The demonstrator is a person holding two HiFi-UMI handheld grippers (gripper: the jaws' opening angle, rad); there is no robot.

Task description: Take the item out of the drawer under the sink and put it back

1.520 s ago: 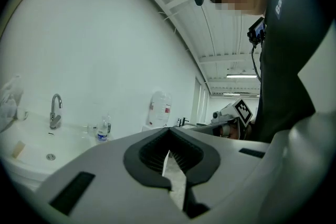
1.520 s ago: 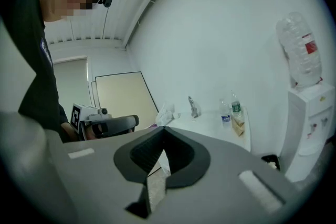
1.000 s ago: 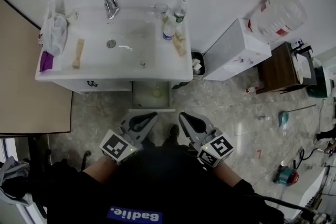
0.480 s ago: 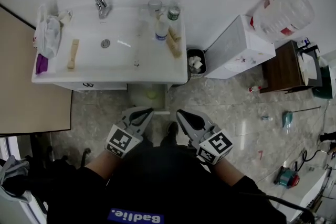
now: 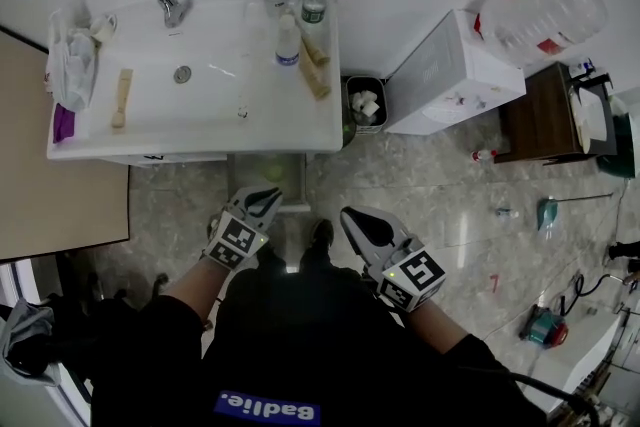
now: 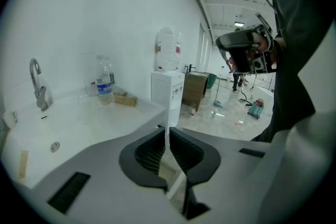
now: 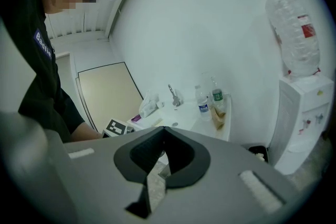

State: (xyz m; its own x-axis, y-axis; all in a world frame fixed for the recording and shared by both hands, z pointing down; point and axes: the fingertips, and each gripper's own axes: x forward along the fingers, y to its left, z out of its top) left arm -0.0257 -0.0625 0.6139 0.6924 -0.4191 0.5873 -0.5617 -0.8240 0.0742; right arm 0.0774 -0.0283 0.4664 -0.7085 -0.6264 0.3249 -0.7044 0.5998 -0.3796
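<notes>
The white sink [image 5: 200, 105] stands against the wall, and the drawer [image 5: 262, 165] under it is pulled open. A small yellowish item [image 5: 273, 172] lies inside the drawer. My left gripper [image 5: 267, 199] is shut and empty, its tips at the drawer's front edge. My right gripper [image 5: 349, 216] hangs over the floor to the right of the drawer, also shut with nothing in it. In the left gripper view the jaws [image 6: 167, 132] meet over the sink's corner [image 6: 142, 113]. The right gripper [image 7: 164, 131] looks toward the sink from the side.
Bottles [image 5: 288, 43], a cup and a wooden brush [image 5: 121, 97] stand on the sink. A small bin [image 5: 364, 103] sits right of it, then a water dispenser [image 5: 445, 75] with its jug [image 5: 545, 10] and a wooden cabinet [image 5: 545, 120]. A beige door [image 5: 60, 180] is at the left.
My left gripper has moved forward and now reaches the open drawer's front. The right gripper has stayed about where it was. The head view has shifted, so the sink sits further left.
</notes>
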